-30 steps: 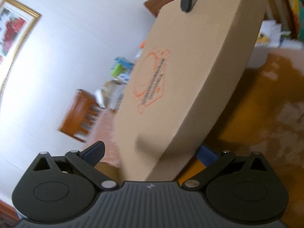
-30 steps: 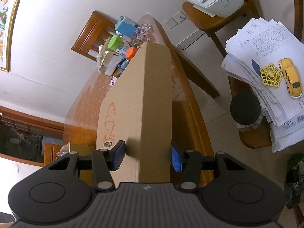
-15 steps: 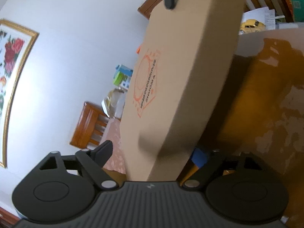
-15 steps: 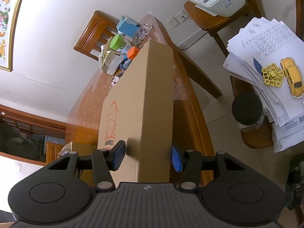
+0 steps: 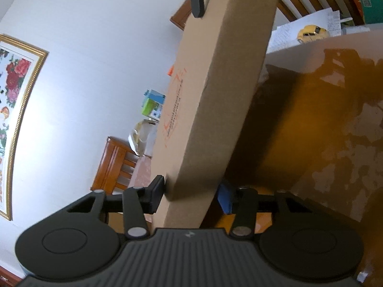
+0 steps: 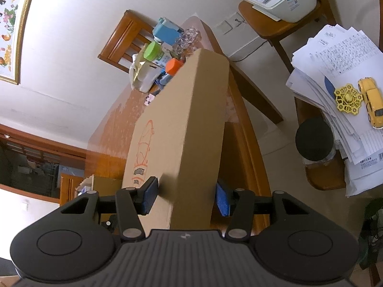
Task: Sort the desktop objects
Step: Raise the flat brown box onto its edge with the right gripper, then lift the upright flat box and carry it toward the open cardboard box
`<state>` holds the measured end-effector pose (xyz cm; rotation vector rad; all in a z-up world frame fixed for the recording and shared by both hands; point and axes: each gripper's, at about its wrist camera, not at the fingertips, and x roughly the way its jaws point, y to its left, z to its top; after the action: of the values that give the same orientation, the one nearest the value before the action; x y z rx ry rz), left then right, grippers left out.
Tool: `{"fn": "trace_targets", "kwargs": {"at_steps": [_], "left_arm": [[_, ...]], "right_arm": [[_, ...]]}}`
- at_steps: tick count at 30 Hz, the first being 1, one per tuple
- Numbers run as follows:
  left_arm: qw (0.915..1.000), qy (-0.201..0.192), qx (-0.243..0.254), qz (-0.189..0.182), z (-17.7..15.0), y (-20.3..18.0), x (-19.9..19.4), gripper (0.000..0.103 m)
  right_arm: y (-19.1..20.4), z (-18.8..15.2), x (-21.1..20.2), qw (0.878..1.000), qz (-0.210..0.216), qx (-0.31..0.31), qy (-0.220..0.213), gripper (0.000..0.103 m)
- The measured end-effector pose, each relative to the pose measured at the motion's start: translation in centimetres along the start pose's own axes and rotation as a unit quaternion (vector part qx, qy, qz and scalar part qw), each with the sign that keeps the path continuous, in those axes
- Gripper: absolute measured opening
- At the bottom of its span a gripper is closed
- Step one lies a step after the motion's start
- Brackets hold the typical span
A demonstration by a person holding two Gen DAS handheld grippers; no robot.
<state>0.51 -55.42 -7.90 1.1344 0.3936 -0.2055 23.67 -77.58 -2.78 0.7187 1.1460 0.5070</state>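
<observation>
Cardboard box (image 6: pixel 189 129), flat and long, stands on its narrow edge above the wooden table (image 6: pixel 107 148), long axis running away from me toward the clutter at the table's far end. My left gripper (image 5: pixel 191 192) pinches one end, my right gripper (image 6: pixel 186 197) clamps the other.

We see a flat brown cardboard box (image 6: pixel 191 119) standing on edge above the table. An orange printed emblem marks its broad left face.
</observation>
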Motion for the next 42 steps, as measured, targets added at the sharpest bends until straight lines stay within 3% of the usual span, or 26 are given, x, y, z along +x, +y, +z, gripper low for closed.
{"fn": "trace_targets", "kwargs": {"at_steps": [10, 20, 42], "left_arm": [[0.9999, -0.012, -0.005, -0.003, -0.6, 1.3, 1.0, 0.046], [0.9985, -0.054, 0.003, -0.013, -0.7, 0.6, -2.4, 0.045], [0.994, -0.106, -0.001, 0.027, -1.0, 1.7, -5.0, 0.044]], "right_arm": [[0.8, -0.3, -0.9, 1.0, -0.001, -0.012, -0.004, 0.057], [0.1, -1.6, -2.9, 1.0, -0.003, 0.01, -0.003, 0.057], [4.2, -5.5, -7.3, 0.998, -0.01, -0.029, -0.06, 0.057]]}}
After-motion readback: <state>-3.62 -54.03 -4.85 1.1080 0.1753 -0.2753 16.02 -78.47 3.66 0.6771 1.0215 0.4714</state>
